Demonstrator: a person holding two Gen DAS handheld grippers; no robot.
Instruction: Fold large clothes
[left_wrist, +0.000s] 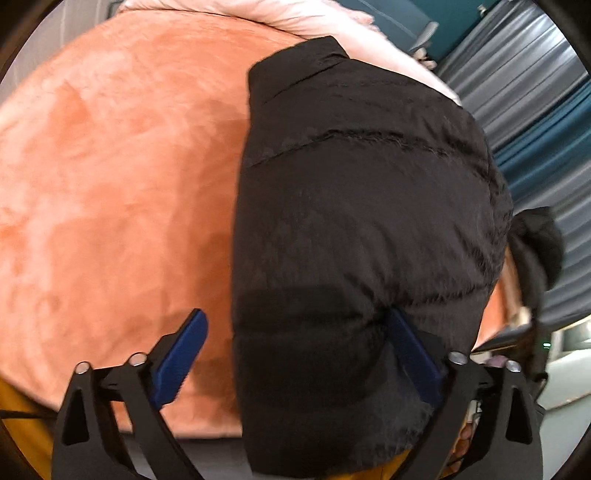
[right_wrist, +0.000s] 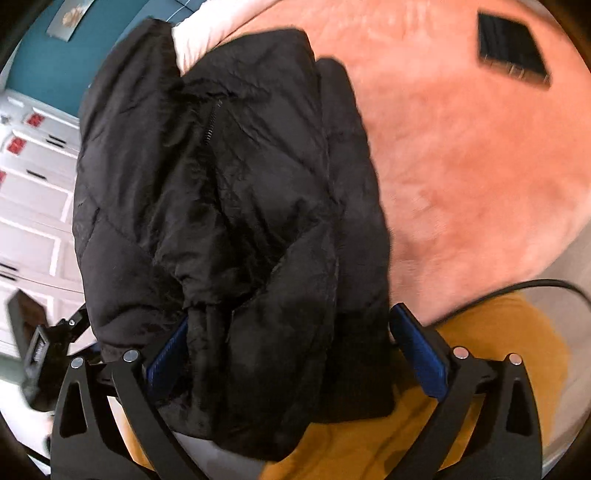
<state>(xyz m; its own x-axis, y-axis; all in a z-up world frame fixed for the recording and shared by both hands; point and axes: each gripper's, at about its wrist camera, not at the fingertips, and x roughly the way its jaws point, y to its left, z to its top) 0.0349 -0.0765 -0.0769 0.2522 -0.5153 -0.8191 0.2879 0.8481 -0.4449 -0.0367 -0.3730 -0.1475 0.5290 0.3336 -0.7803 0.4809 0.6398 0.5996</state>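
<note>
A black quilted puffer jacket (left_wrist: 362, 206) lies folded lengthwise on an orange plush bedspread (left_wrist: 122, 192), near the bed's edge. My left gripper (left_wrist: 295, 332) is open, its blue pads (left_wrist: 181, 354) spread wide; the jacket's hem lies between the jaws and hides part of the right pad. In the right wrist view the same jacket (right_wrist: 221, 206) shows its zipper and a folded sleeve. My right gripper (right_wrist: 291, 332) is open too, its blue pads (right_wrist: 421, 354) either side of the jacket's near end. The fabric looks loose between both pairs of jaws.
A pale pink duvet (left_wrist: 295, 18) lies bunched at the head of the bed. A flat black object (right_wrist: 511, 53) rests on the bedspread at far right. A black cable (right_wrist: 517, 286) and mustard trousers (right_wrist: 480, 387) are below. White cabinets (right_wrist: 33, 184) stand at left.
</note>
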